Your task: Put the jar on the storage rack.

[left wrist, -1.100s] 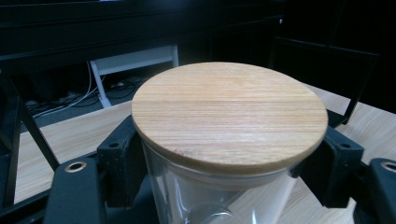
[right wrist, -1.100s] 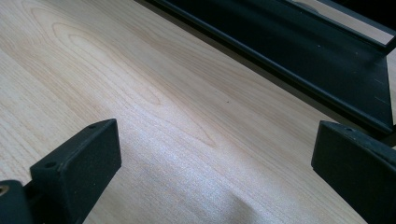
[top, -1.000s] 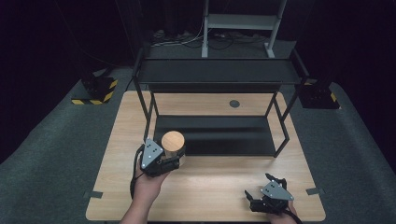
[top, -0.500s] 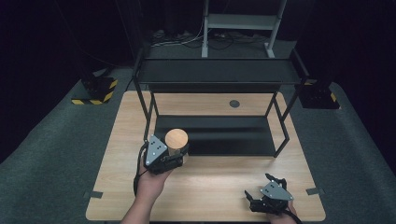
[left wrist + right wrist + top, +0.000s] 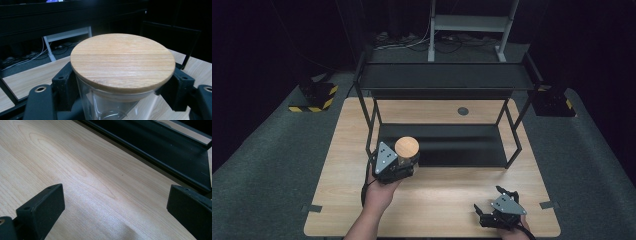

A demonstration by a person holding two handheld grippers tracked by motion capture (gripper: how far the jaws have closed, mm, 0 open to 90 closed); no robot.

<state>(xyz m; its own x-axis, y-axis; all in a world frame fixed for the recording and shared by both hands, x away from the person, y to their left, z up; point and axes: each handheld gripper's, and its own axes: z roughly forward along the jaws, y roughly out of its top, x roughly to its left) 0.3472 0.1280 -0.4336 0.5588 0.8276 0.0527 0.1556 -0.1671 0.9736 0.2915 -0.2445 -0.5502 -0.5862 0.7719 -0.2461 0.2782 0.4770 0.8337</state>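
So my left gripper (image 5: 404, 164) is pinching the glass jar (image 5: 407, 151) upright, left of centre in the high view, right at the front edge of the black shelf (image 5: 447, 145), while my right gripper (image 5: 498, 210) idles spread wide, lower right.

Left gripper (image 5: 408, 161), lower centre-left of the high view, is clamped tight; right gripper (image 5: 490, 206), lower right, gapes wide.
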